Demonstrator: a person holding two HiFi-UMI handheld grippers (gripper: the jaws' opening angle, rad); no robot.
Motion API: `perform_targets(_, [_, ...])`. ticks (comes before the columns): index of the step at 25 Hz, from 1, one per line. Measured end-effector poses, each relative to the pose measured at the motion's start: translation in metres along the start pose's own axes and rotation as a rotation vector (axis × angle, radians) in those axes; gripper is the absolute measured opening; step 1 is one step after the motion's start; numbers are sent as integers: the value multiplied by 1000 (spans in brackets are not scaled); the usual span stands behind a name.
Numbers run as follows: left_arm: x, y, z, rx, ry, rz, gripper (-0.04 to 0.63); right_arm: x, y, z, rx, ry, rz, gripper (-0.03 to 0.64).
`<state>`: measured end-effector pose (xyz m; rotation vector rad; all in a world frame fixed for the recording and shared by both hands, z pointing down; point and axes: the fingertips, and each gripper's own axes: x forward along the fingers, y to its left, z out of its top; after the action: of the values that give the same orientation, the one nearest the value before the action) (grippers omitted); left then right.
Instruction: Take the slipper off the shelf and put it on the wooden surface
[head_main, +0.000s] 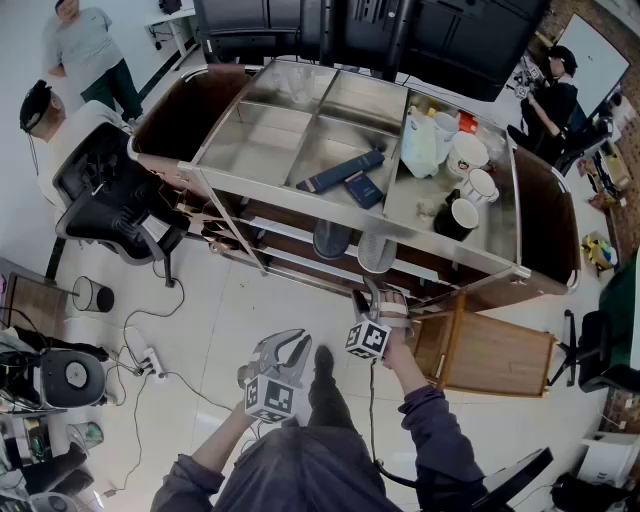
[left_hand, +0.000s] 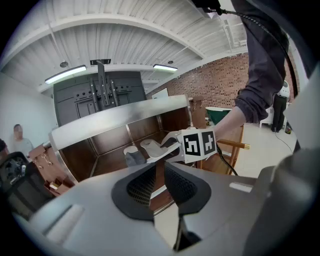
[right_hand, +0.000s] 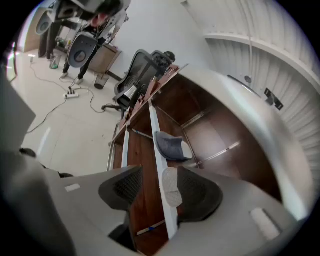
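On the cart's lower shelf lie two slippers side by side, a dark grey one (head_main: 332, 240) and a pale grey one (head_main: 377, 252). My right gripper (head_main: 385, 297) is at the shelf's front edge just below the pale slipper. In the right gripper view its jaws (right_hand: 160, 186) stand open around the white shelf rail (right_hand: 156, 145). The pale slipper's toe (right_hand: 170, 187) lies against the right-hand jaw, and the dark slipper (right_hand: 172, 145) is farther in. My left gripper (head_main: 285, 347) hangs lower over the floor, with only a narrow gap (left_hand: 160, 167) and nothing in it. A wooden surface (head_main: 495, 355) juts out at the right.
The cart's metal top (head_main: 270, 135) carries blue books (head_main: 340, 172), a jug (head_main: 420, 140) and mugs (head_main: 465, 155). A black office chair (head_main: 120, 210) stands to the left. A power strip and cables (head_main: 150, 360) lie on the floor. People stand at the room's far side.
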<state>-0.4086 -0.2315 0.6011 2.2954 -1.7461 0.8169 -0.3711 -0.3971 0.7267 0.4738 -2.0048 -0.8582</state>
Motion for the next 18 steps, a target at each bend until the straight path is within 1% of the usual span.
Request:
perform_targets(2, [37, 18, 10, -9, -5, 5, 69, 42, -25, -23, -78, 40, -11, 241])
perform_targets(3, [54, 26, 14, -12, -6, 6, 69, 61, -34, -33, -116, 55, -13, 269])
perform_targets(6, [91, 40, 19, -20, 2, 3, 63, 104, -38, -61, -221, 91, 0, 302])
perform_targets(7, [99, 42, 19, -23, 9, 0, 60, 113, -38, -69, -250, 108, -8, 301])
perform_targets(8, [106, 42, 18, -25, 15, -3, 58, 117, -41, -75, -268, 119, -29, 284])
perform_targets(10, [114, 43, 19, -25, 21, -3, 57, 117, -53, -74, -262, 105, -84, 140])
perform_targets(11, [114, 43, 20, -27, 21, 1, 55, 112, -60, -71, -247, 88, -105, 132])
perform_targets(13, [108, 39, 20, -35, 14, 12, 51, 96, -73, -64, -219, 49, -151, 89])
perform_targets(16, [91, 26, 18, -53, -2, 37, 41, 58, -87, -53, -187, -17, -220, 65])
perform_targets(18, [76, 10, 17, -52, -13, 52, 37, 23, -91, -46, -164, -61, -253, 61])
